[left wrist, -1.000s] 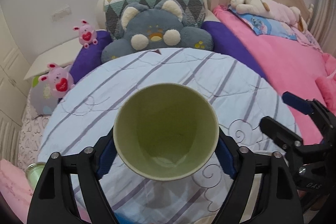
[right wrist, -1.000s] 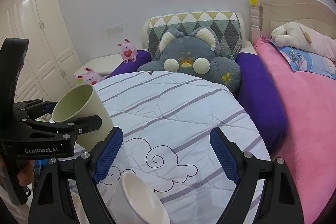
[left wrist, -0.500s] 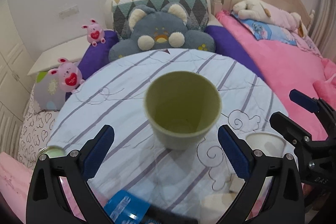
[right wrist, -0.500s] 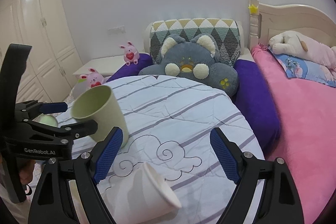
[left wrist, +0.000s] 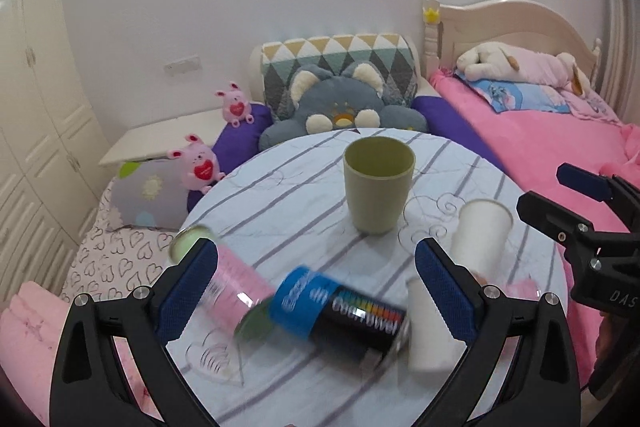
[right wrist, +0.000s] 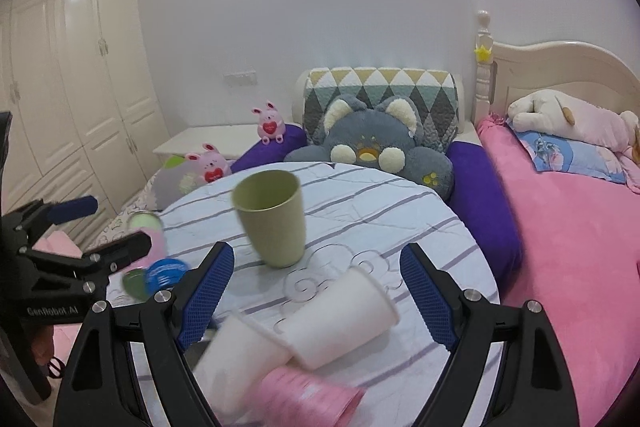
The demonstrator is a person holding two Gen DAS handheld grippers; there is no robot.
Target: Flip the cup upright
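Observation:
A light green cup stands upright, mouth up, on the round striped tablecloth; it also shows in the right wrist view. My left gripper is open and empty, pulled back from the cup. My right gripper is open and empty above a white paper cup that lies on its side. The left gripper shows at the left of the right wrist view, the right gripper at the right of the left wrist view.
Lying on the table near me are a blue and black can, a pink cup, a second white cup and a pink ribbed cup. Plush toys and a pink bed lie behind.
My left gripper let go of the green cup, which now stands upright on the table, and drew back. Both grippers have pulled away, so more of the table shows.

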